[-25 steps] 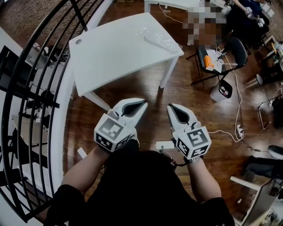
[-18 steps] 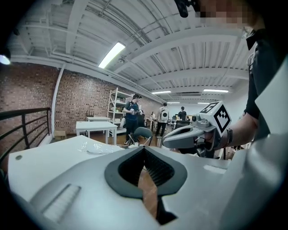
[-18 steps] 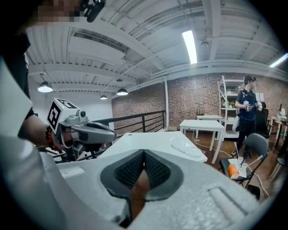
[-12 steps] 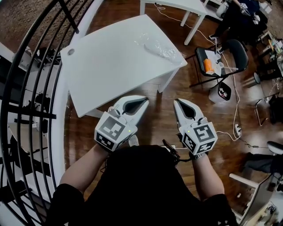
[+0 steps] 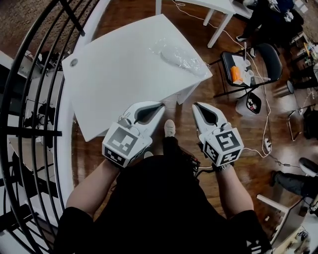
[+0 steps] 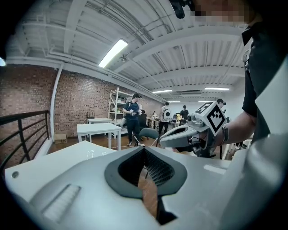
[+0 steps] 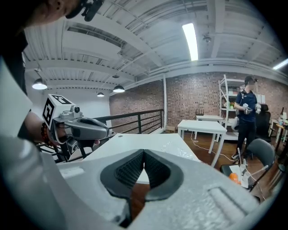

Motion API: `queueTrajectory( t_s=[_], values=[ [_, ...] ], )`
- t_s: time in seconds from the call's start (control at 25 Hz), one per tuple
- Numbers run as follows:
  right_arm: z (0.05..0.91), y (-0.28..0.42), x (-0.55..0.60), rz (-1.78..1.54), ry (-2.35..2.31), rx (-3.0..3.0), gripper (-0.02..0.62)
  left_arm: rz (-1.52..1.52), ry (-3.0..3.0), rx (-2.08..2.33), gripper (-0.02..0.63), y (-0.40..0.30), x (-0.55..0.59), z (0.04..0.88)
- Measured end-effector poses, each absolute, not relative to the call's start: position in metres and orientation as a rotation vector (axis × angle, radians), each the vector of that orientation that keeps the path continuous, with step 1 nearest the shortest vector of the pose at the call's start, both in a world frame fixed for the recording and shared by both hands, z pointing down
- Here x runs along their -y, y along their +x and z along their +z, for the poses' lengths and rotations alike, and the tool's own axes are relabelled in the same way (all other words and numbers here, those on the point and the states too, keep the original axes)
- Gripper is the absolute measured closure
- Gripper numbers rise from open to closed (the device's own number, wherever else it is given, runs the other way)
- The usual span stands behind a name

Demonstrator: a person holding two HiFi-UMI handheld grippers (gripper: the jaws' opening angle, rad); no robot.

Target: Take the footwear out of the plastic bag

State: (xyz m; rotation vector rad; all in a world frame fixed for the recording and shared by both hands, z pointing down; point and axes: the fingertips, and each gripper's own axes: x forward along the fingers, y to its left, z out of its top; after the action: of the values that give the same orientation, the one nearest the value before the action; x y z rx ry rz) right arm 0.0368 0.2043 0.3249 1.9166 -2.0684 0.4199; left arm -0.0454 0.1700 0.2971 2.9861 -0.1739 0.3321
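A clear plastic bag with a pale shape inside lies near the far right corner of the white table. What is in it is too small to make out. My left gripper is shut and holds nothing, its tip just at the table's near edge. The right gripper is also shut and empty, beside the table's near corner over the wooden floor. From the right gripper view, the bag shows on the table past the closed jaws, with the left gripper alongside.
A black curved railing runs down the left. At the right stand a black chair carrying an orange object, a small white bin and floor cables. A second white table is behind. My shoe is between the grippers.
Both grippers have travelled forward to the table, still shut. The table and bag now sit closer in the head view. A shoe has stepped into view between the grippers.
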Motion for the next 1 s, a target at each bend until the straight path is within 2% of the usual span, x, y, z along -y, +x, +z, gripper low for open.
queueTrajectory(
  t_s=[0.52,0.8,1.0],
  values=[
    [0.38,0.143,-0.124,0.543,1.832,2.112,0.603,0.52,2.965,0.259,0.589,0.065,-0.083,0.346],
    [0.405,0.185,-0.095,0.599,1.696,2.149,0.601,0.661,2.923,0.275,0.572,0.125,-0.05,0.373],
    [0.425,0.199,-0.09,0.659,1.67,2.144,0.589,0.781,2.908,0.282,0.558,0.141,-0.037,0.395]
  ],
)
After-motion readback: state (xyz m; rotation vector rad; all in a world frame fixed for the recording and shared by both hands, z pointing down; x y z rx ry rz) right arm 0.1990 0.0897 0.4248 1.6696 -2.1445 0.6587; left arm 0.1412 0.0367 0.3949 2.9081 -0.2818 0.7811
